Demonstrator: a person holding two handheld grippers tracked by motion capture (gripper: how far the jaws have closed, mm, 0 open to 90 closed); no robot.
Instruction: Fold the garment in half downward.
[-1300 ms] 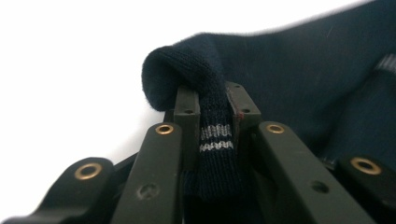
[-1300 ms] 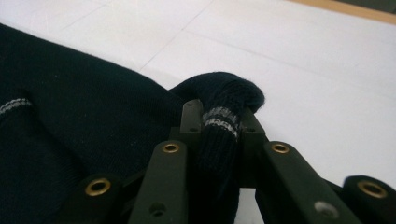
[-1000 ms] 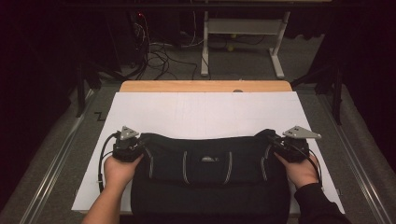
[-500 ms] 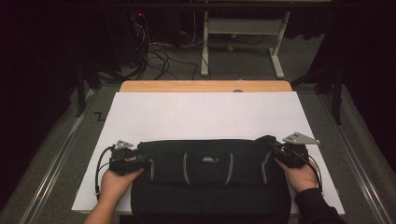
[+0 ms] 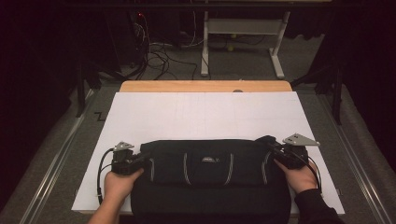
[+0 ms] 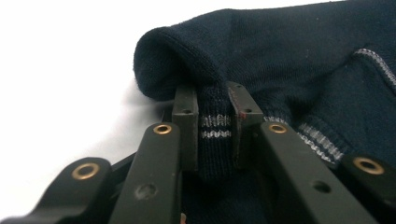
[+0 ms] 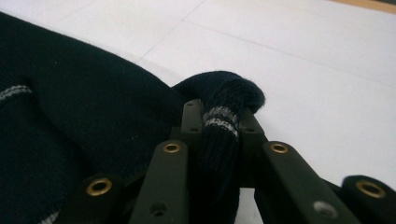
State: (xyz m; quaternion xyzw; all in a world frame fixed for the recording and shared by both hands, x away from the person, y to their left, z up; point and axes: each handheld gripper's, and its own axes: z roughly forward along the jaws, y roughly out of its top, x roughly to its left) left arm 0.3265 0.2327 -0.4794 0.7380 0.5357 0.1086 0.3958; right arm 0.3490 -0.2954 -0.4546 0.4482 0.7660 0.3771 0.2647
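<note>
A dark navy knitted garment point(image 5: 210, 182) with thin grey stripes lies folded at the near edge of the white sheet point(image 5: 201, 116). My left gripper point(image 5: 144, 161) holds its left end. In the left gripper view the jaws point(image 6: 215, 121) have just been closing and now pinch a striped fold of the garment point(image 6: 289, 60). My right gripper point(image 5: 271, 148) holds the right end. In the right gripper view it point(image 7: 219, 126) is shut on a rolled, striped edge of the garment point(image 7: 84, 107). Both hands rest low by the table.
The white sheet covers a wooden table point(image 5: 205, 86), whose far edge shows beyond it. On the floor behind are cables point(image 5: 154, 51) and a white table frame point(image 5: 243, 28). Metal rails point(image 5: 56, 158) run along both sides.
My left gripper has come down and nearer, laying the garment's left end flat on the sheet. The garment's far edge now lies lower and straighter. The right hand has barely moved.
</note>
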